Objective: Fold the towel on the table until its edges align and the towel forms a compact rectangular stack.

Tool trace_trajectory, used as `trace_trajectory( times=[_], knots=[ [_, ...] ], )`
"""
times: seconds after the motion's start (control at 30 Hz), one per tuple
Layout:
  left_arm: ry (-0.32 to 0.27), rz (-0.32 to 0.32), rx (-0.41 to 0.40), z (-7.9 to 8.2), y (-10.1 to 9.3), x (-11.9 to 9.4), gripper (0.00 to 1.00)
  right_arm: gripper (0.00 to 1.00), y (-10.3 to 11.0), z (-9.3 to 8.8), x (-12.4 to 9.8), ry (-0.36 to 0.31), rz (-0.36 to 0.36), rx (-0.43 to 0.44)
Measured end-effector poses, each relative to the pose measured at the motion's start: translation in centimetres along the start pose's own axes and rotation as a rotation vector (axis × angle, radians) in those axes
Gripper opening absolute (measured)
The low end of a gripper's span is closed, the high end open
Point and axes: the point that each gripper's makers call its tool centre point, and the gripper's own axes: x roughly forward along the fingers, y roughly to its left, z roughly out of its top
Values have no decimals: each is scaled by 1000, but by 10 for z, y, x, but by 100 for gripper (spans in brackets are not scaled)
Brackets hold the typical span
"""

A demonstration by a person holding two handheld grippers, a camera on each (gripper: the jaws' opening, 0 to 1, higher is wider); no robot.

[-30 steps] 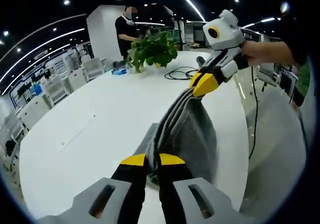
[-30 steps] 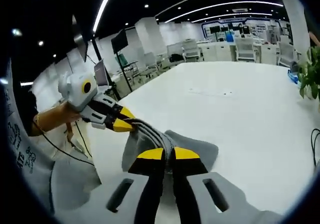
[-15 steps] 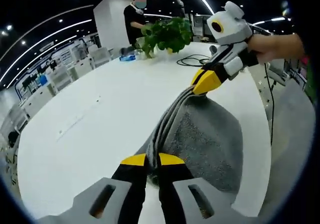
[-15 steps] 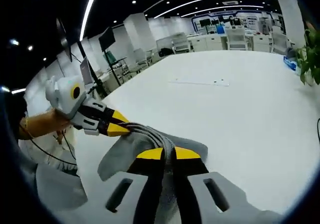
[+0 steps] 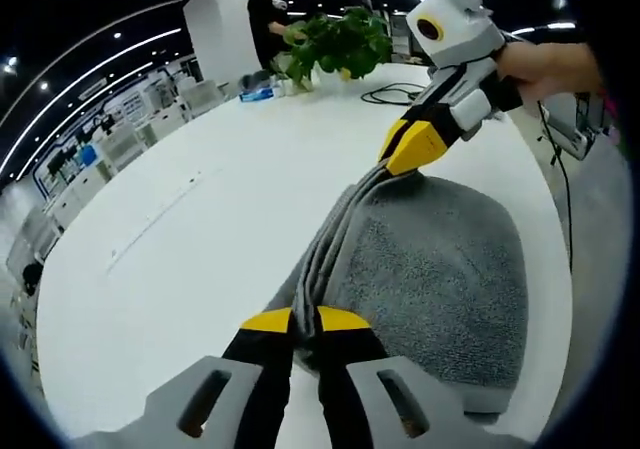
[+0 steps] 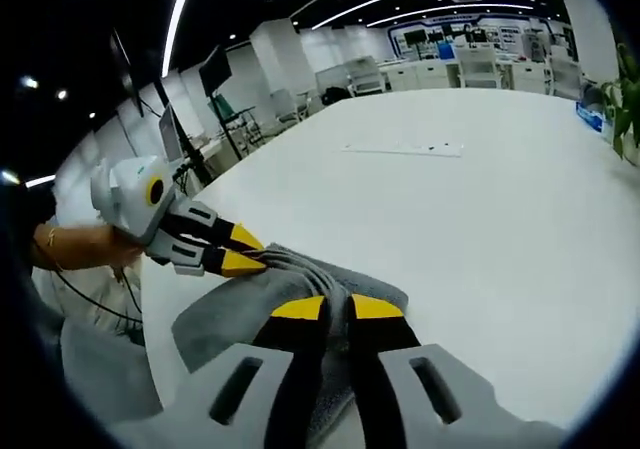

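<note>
1. We held the grey towel (image 5: 430, 269) over the white table (image 5: 200, 239), near its edge.
2. Our left gripper (image 5: 304, 321) pinched one bunched end.
3. Our right gripper (image 6: 336, 309) pinched the other end, folds stretched between them.

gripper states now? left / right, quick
Left gripper: shut on the grey towel, gripping its bunched edge.
Right gripper: shut on the same towel edge.
</note>
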Motion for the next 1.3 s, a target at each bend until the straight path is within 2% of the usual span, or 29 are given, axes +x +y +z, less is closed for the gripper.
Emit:
trace_trajectory(
  times=[0.1,0.17,0.27,0.3,0.43,0.53,0.63,0.87,1.0,1.03,1.1,1.13,1.2,1.3],
  knots=[
    [-30,27,-25,6,7,-6,15,10,0,6,-5,-25,-7,-24],
    [-73,38,-106,11,12,-10,15,17,0,13,-8,-74,-6,-11],
    [-136,30,-230,16,17,-16,18,19,-4,12,-12,-93,-15,28],
    [-141,35,-239,15,19,-18,19,19,-5,10,-13,-90,-19,37],
    [-125,14,-289,6,19,-21,24,19,-12,2,-13,-79,-48,55],
    [-94,-8,-311,-3,13,-17,25,18,-22,1,-13,-98,-88,114],
    [-75,-16,-350,-9,10,-15,25,15,-22,1,-12,-103,-74,129],
    [-41,5,-404,-18,9,-7,21,10,-19,-4,-3,-82,-48,114],
    [-14,11,-431,-22,8,2,16,6,-26,-10,3,-67,-61,146],
    [-11,14,-431,-22,8,5,15,6,-32,-15,4,-46,-88,159],
    [-15,15,-437,-21,8,9,14,5,-42,-26,5,14,-148,119],
    [-4,14,-444,-22,8,10,12,5,-40,-28,9,26,-134,67],
    [22,15,-437,-21,11,13,12,4,-39,-27,14,16,-141,69],
    [26,21,-402,-19,15,19,11,4,-45,-30,16,15,-152,79]
  ],
)
